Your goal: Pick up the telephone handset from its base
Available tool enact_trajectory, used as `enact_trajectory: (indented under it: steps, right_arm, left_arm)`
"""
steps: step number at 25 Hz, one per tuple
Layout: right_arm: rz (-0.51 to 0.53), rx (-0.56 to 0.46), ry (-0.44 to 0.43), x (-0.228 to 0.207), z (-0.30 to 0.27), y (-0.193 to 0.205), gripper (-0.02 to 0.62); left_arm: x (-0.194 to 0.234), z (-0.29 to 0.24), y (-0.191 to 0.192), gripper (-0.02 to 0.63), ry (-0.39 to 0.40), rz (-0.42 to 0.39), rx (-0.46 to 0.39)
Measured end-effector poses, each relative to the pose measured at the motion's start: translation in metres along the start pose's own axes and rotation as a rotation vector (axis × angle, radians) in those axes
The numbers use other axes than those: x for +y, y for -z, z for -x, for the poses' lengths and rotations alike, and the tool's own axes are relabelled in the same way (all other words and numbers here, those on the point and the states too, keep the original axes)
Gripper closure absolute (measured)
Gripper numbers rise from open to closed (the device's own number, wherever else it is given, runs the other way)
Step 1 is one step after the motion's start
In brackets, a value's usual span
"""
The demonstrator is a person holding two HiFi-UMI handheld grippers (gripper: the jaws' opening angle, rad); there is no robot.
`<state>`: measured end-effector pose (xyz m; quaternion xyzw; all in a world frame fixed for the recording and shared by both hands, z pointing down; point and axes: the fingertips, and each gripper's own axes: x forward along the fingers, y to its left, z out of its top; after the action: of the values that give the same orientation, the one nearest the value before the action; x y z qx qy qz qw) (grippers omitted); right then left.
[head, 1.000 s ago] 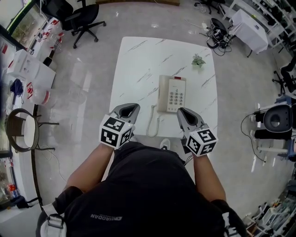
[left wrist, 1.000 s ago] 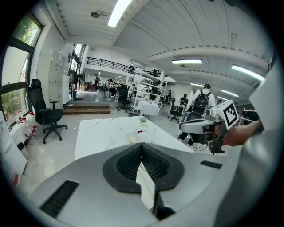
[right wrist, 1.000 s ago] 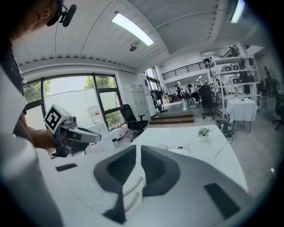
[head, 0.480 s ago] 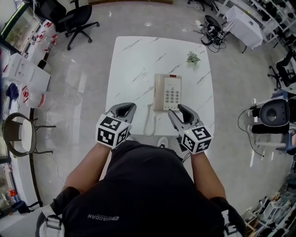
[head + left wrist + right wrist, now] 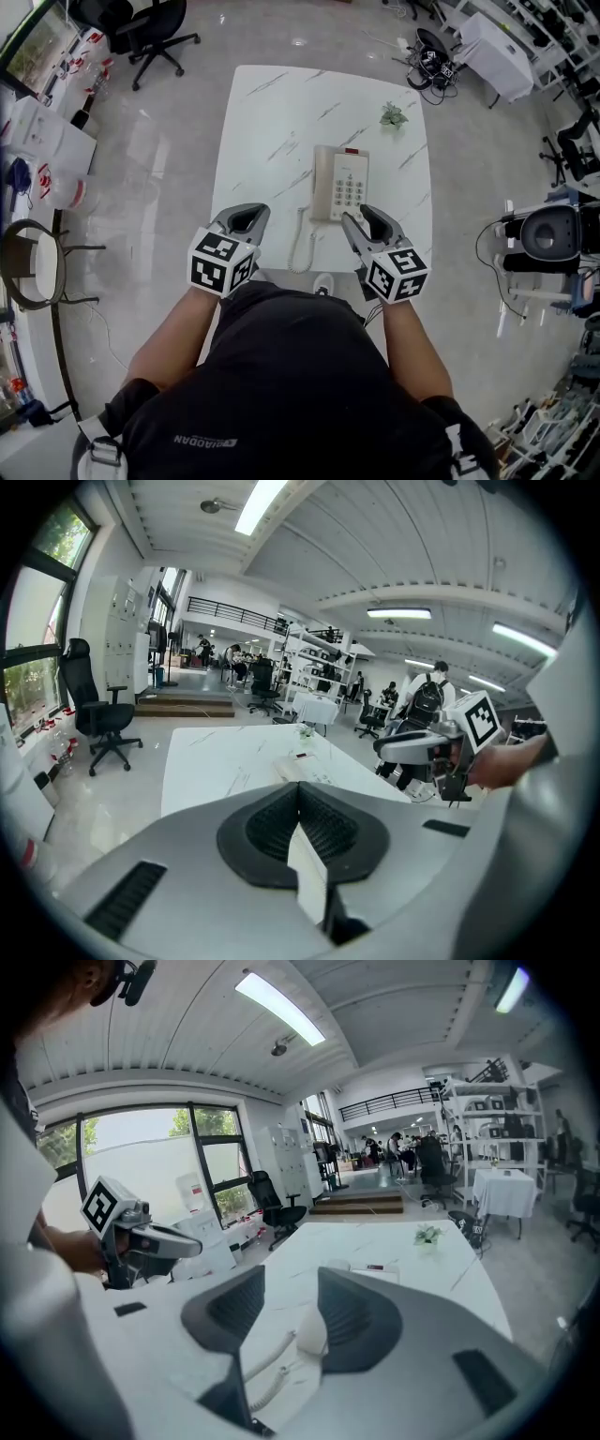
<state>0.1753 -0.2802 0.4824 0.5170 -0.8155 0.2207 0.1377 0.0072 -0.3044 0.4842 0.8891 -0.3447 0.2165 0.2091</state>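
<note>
A white, grey-veined marble bench [image 5: 272, 122] carries a beige push-button telephone base [image 5: 354, 187], which sits right of the bench's middle and closer to its near edge than to its far one. The beige plastic telephone handset [image 5: 323, 185] lies in its cradle along the left side of that base, running lengthwise toward the far edge. Its beige coiled cord [image 5: 302, 242] trails from the handset's near end toward the near edge of the bench. A small green plant sprig [image 5: 394, 115] lies near the far right corner. The left tongs [image 5: 247, 210] are held over the near left part of the bench, left of the cord and apart from the telephone, their ribbed dark pads pressed together on nothing. The right tongs [image 5: 359, 217] hang at the base's near end. Their jaws stand apart and the pads touch nothing. The handset's rounded near end and the cord show through the gap beyond them.
</note>
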Motion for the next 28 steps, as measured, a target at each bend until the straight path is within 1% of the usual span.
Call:
enact_trajectory:
  steps: [4,9,12,16,19,26,28]
  right_arm:
    - [-0.013,0.058,0.022,-0.008,-0.018,0.005,0.42]
    - [-0.04,0.093,0.042,-0.013,-0.05,0.009,0.42]
    - [-0.052,0.124,0.079,-0.022,-0.074,0.015,0.42]
    - [-0.1,0.198,0.117,-0.037,-0.109,0.032,0.42]
    - [-0.115,0.241,0.147,-0.046,-0.131,0.044,0.42]
    - [-0.14,0.327,0.214,-0.061,-0.161,0.065,0.42]
    - [-0.129,0.361,0.235,-0.064,-0.167,0.07,0.419]
  left_arm:
    - [0.009,0.004,0.006,0.606,-0.015,0.027,-0.004]
    - [0.021,0.013,0.019,0.606,-0.042,0.059,-0.001]
    - [0.028,0.02,0.028,0.606,-0.056,0.075,0.006]
    - [0.035,0.026,0.033,0.606,-0.073,0.096,0.012]
    - [0.041,0.032,0.039,0.606,-0.083,0.109,0.016]
    - [0.057,0.045,0.052,0.606,-0.122,0.149,0.021]
    - [0.059,0.048,0.055,0.606,-0.124,0.164,0.026]
